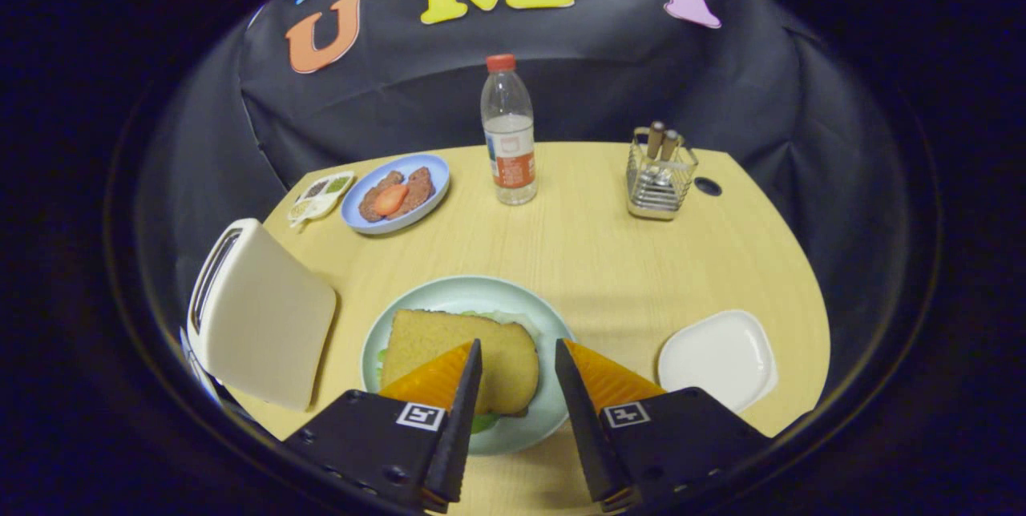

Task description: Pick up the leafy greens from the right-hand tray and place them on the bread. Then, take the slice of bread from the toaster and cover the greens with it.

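Note:
A slice of bread [461,356] lies on a pale green plate [465,292], with leafy greens [485,422] peeking out from under its edges. My gripper [518,346] hovers open just above the near side of that plate, its fingers spread with nothing between them; the left finger overlaps the slice in the view. A white toaster [256,324] stands to the left of the plate, its slot seen edge-on. To the right of the fingers sits a white square tray [719,357] with nothing on it.
A clear water bottle [508,135] with a red cap stands at the back middle of the wooden table [609,260]. A blue plate [397,194] with patties and a red slice, and a small condiment tray [321,195], sit back left. A wire utensil holder [660,175] stands back right.

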Motion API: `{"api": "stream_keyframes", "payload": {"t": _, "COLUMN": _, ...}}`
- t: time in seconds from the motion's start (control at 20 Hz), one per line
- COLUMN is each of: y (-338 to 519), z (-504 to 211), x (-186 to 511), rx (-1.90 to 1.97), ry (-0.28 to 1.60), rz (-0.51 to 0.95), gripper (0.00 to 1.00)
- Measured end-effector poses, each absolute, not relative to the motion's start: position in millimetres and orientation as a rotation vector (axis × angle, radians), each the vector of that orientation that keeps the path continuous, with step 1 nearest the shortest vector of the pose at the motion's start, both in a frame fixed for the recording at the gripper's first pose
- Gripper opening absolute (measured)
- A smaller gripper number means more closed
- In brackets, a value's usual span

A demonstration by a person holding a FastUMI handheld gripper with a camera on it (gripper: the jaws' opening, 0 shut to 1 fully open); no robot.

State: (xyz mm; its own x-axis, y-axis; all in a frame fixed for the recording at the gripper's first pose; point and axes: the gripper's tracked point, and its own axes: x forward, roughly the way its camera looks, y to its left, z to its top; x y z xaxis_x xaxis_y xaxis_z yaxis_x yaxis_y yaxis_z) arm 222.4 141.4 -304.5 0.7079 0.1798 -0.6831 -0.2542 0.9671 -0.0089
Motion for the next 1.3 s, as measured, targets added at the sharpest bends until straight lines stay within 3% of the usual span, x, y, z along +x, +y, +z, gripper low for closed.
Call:
{"api": "stream_keyframes", "payload": {"t": 0.15, "y": 147.2, "z": -261.5, "x": 187.9, "rx": -0.107, "ry": 0.648, "rz": 0.203, "gripper": 0.78}}
{"api": "stream_keyframes", "payload": {"t": 0.45, "y": 162.9, "z": -157.9, "x": 112.6, "rx": -0.103, "ry": 0.419, "rz": 0.175, "gripper": 0.90}}
{"api": "stream_keyframes", "payload": {"t": 0.95, "y": 175.6, "z": -2.5, "x": 15.3, "rx": -0.072, "ry": 0.122, "rz": 0.169, "gripper": 0.95}}
{"api": "stream_keyframes", "payload": {"t": 1.3, "y": 180.4, "z": 56.5, "x": -40.9, "rx": -0.104, "ry": -0.046, "rz": 0.177, "gripper": 0.95}}
